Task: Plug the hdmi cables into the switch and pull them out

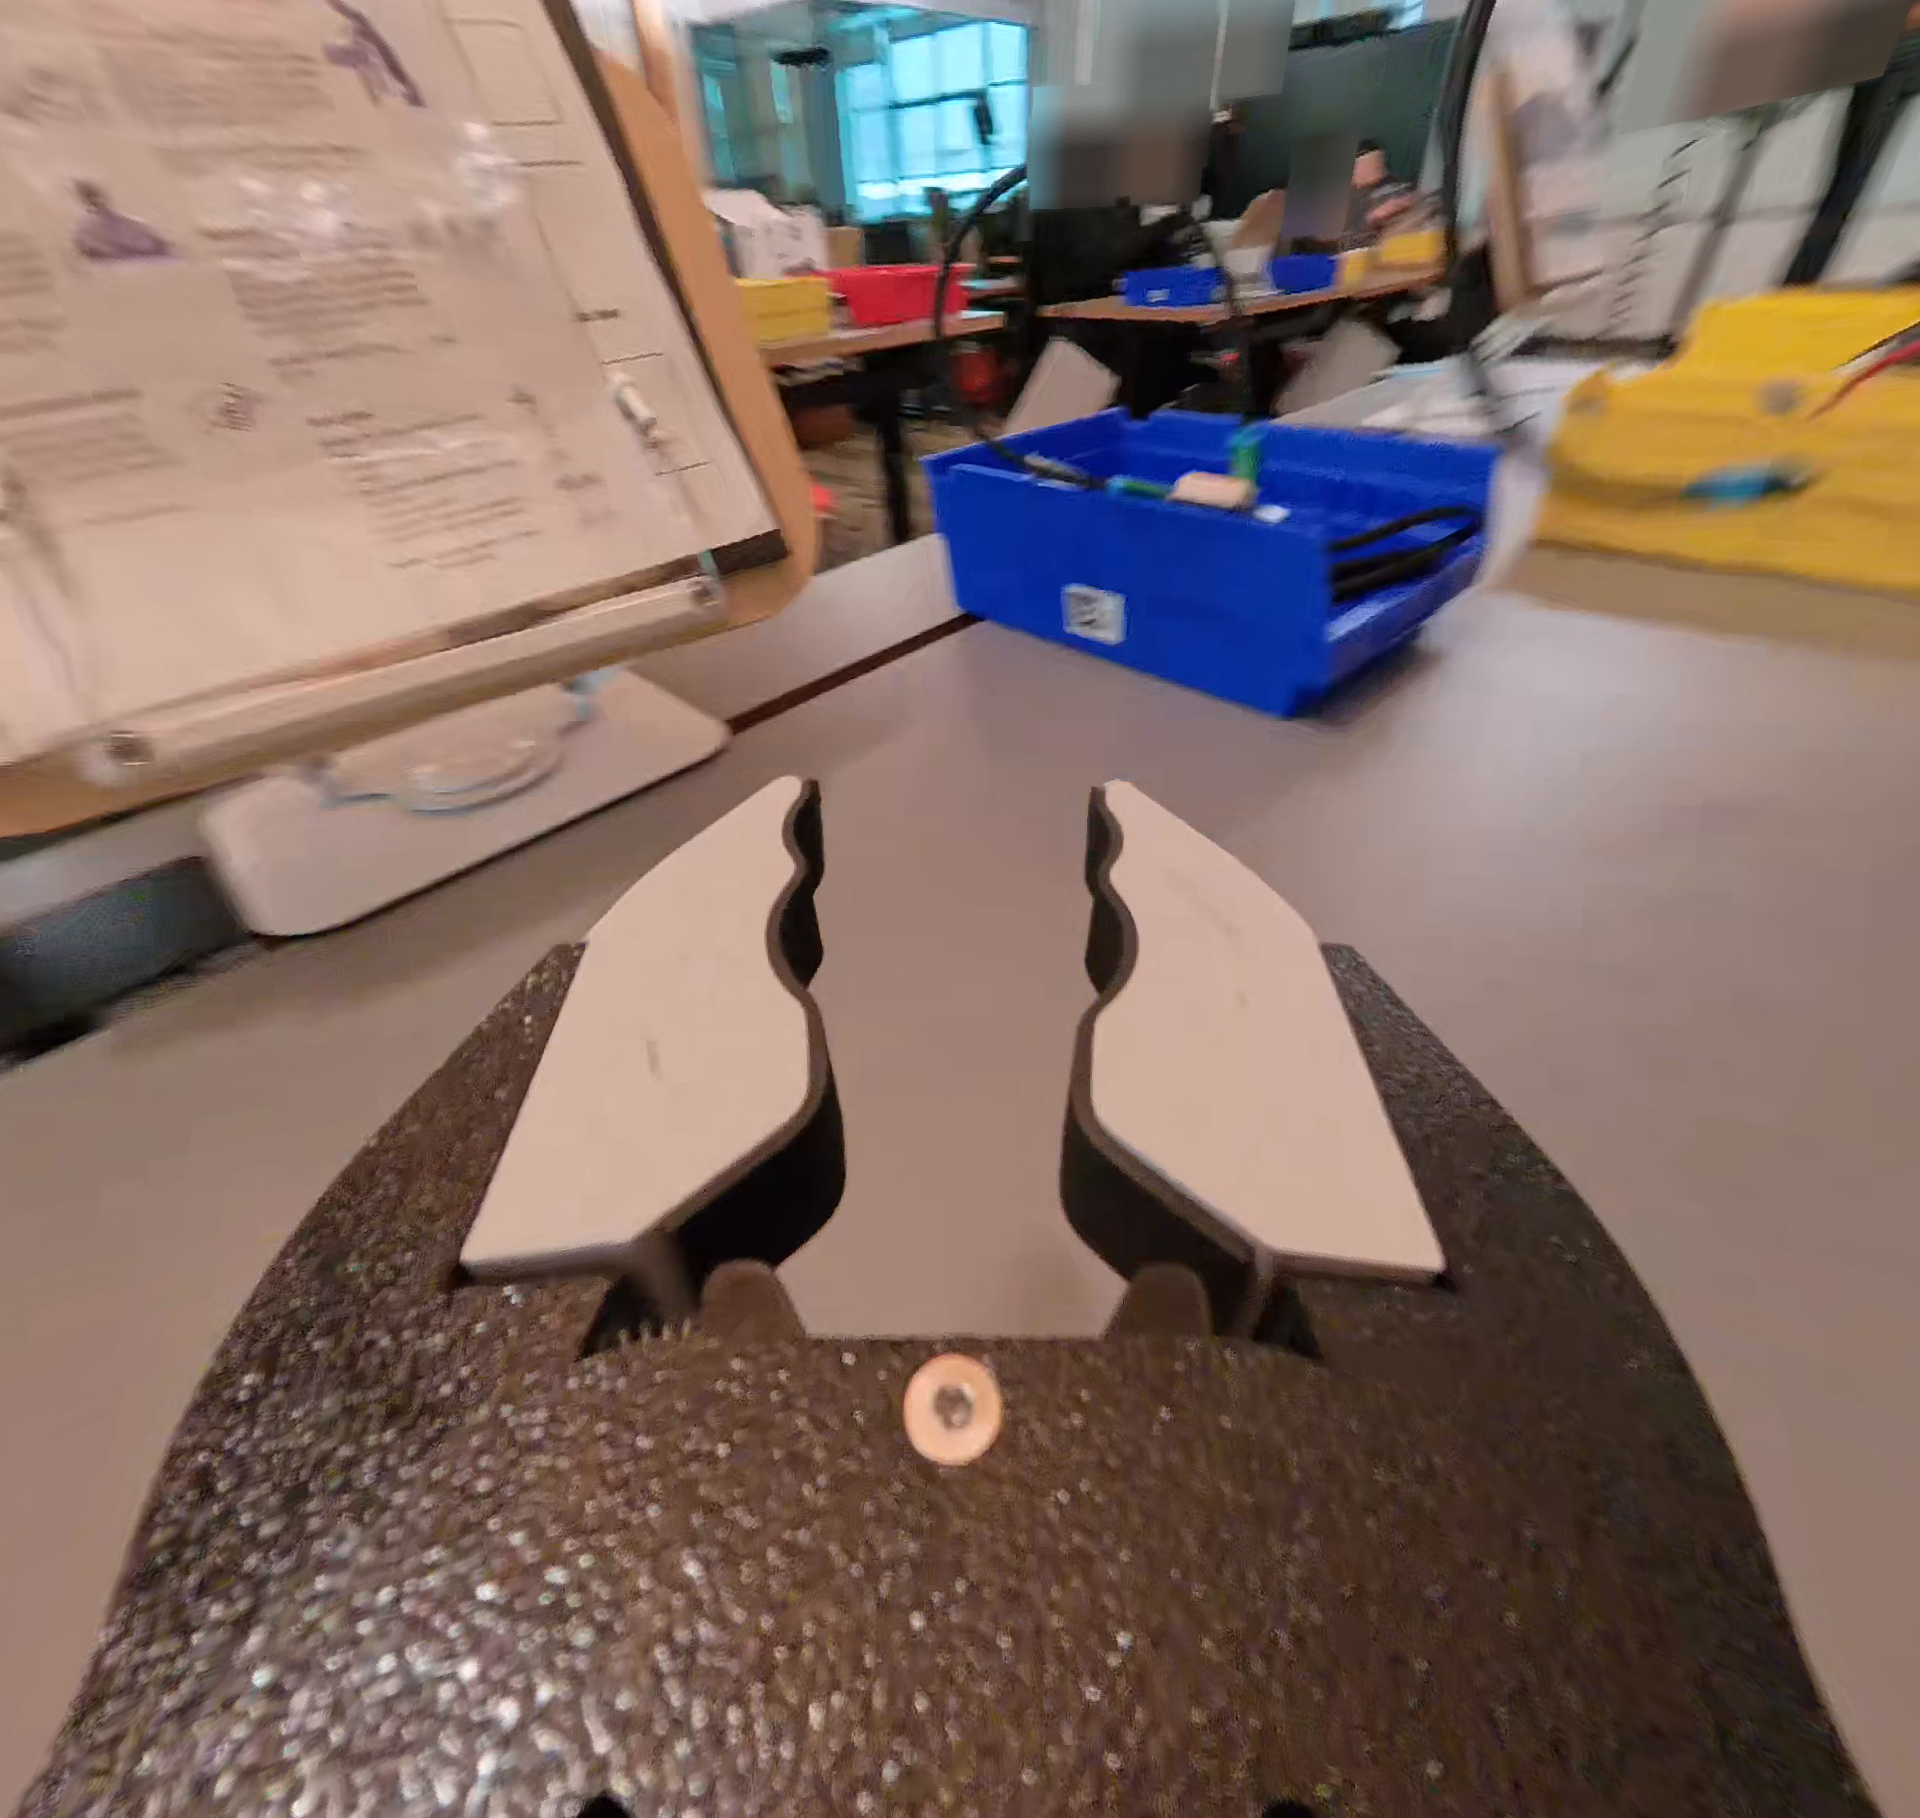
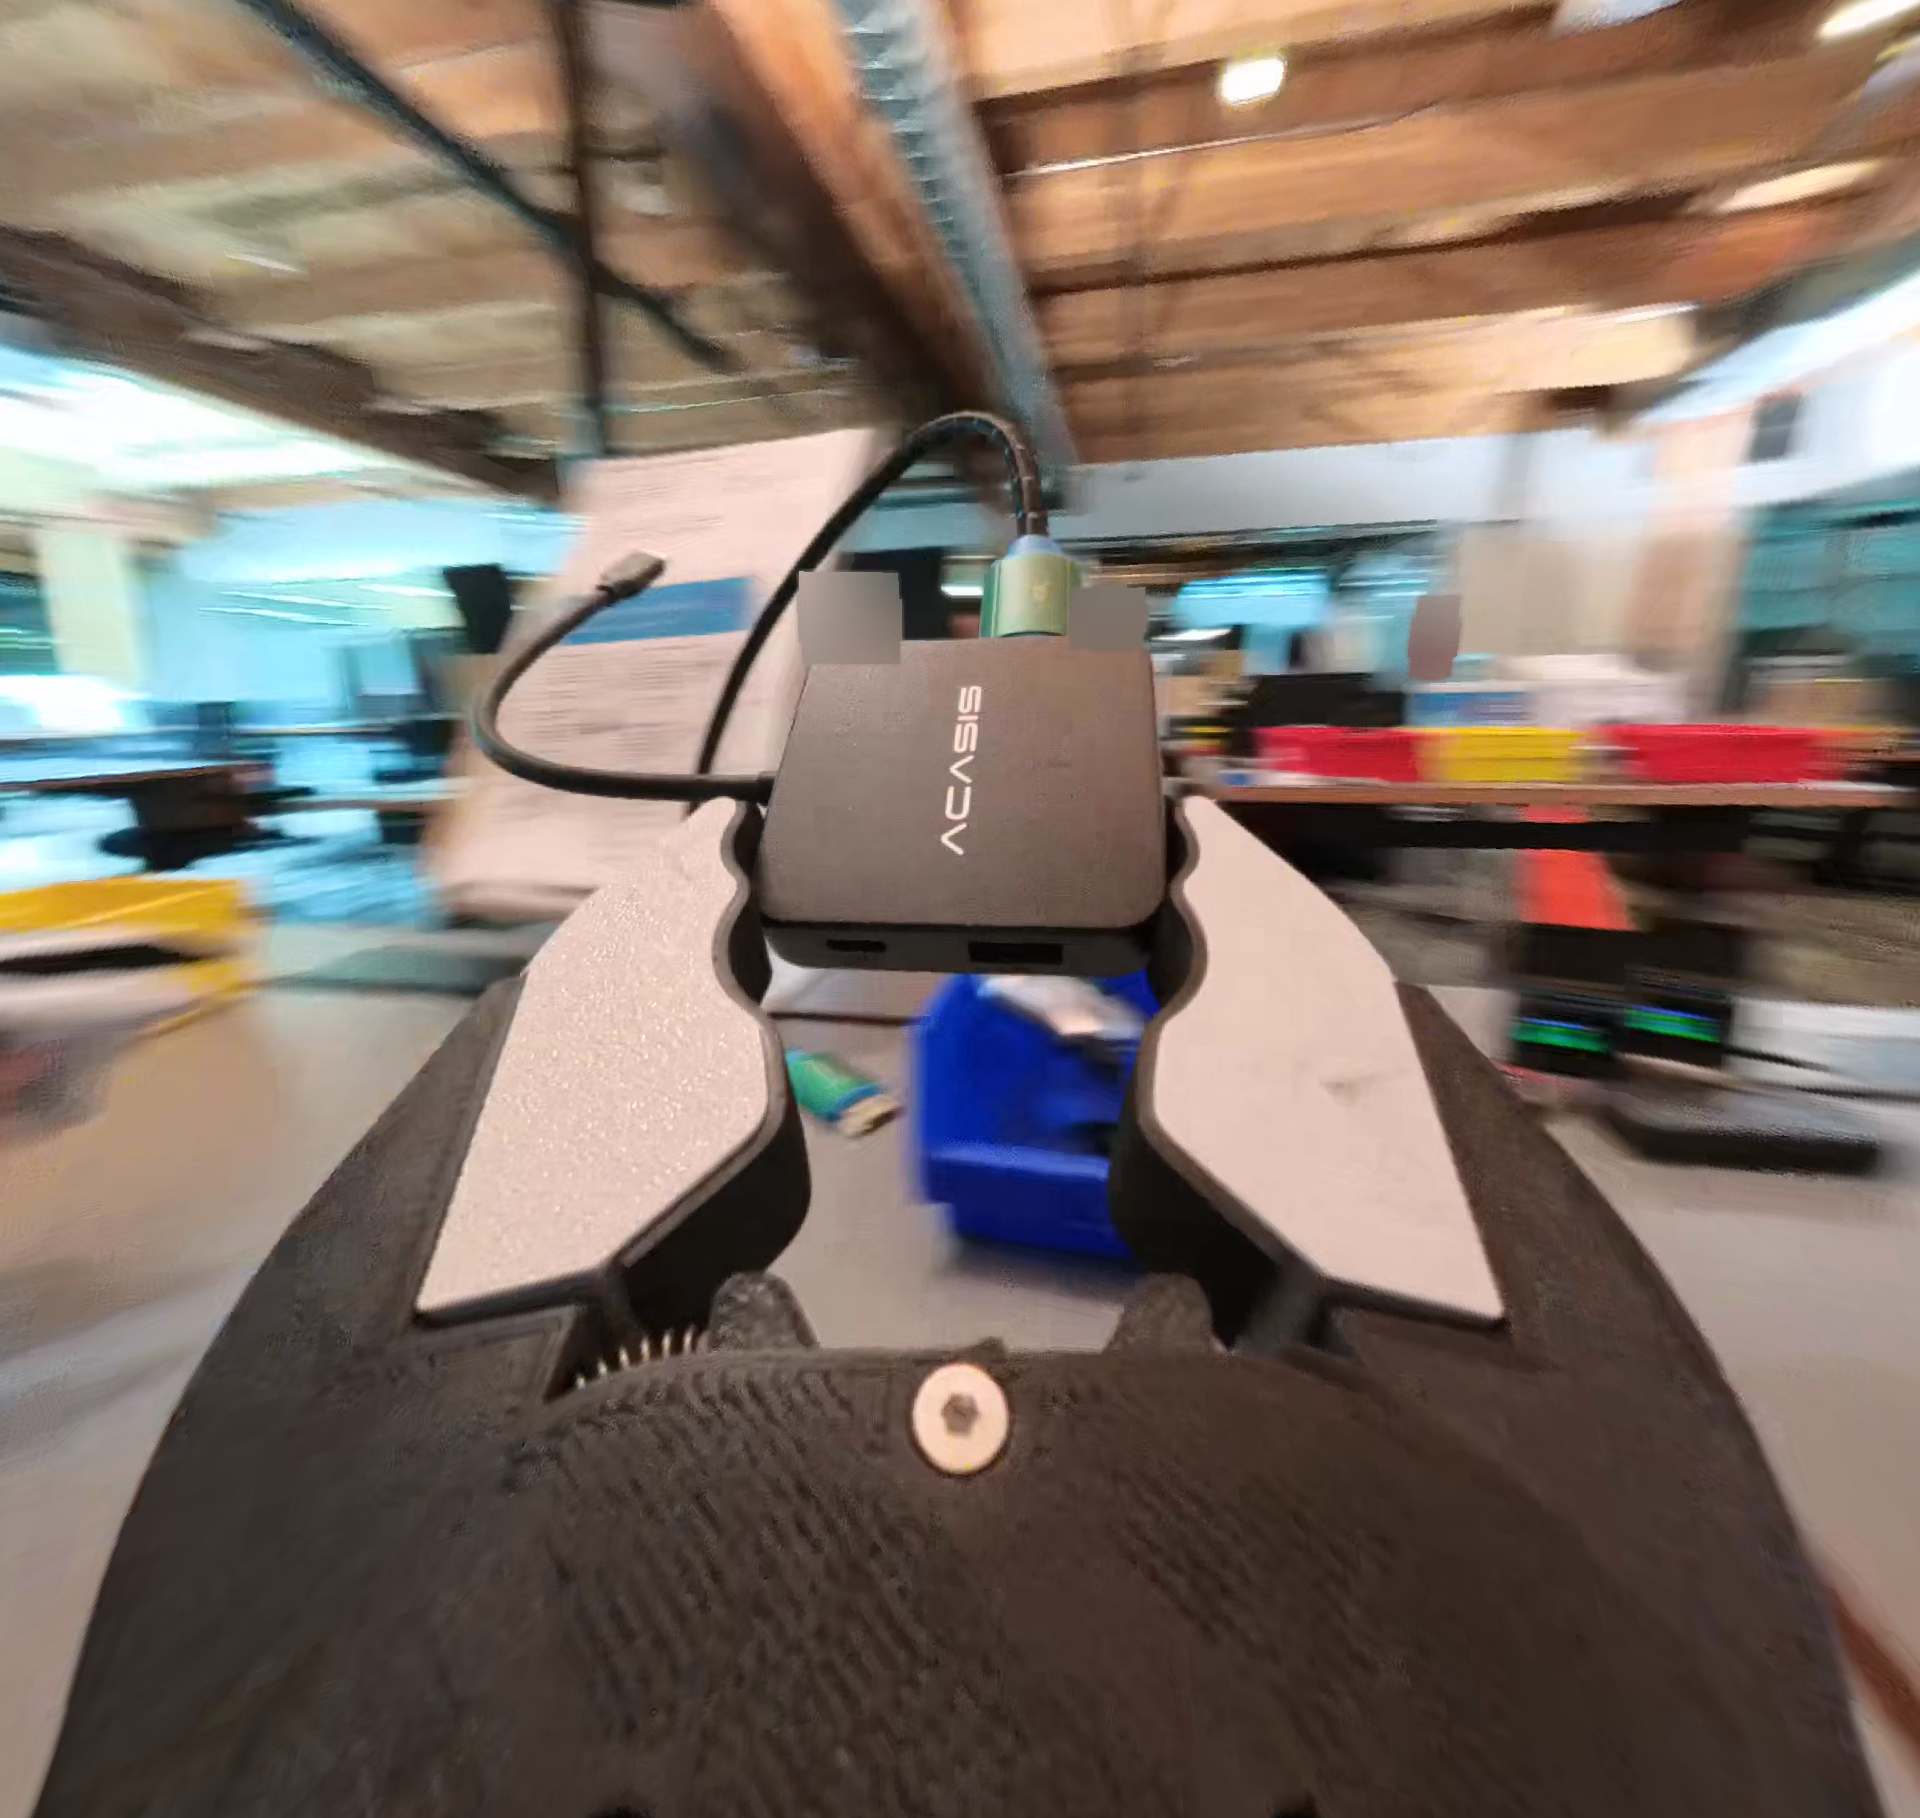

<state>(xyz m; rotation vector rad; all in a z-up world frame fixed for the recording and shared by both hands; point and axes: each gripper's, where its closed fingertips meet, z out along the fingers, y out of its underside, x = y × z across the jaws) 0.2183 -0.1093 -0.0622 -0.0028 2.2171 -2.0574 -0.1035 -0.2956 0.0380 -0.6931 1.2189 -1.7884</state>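
Switch [image 2: 961,792], black w/ green-plug cable [image 2: 1029,596] at its far edge, clamped in my right gripper [image 2: 961,838]; left gripper [image 1: 954,838] apart, empty, over grey table [image 1: 1507,885].

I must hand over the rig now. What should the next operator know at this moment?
Left gripper: open, empty, low over the table.
Right gripper: shut on the switch, held up in the air.
Done: one green-ended cable sits plugged in the switch's far side.
Loose: another green plug lies on the table beside the blue bin.
Left: probably plug that one in, then pull both out. Two near-side ports look empty.
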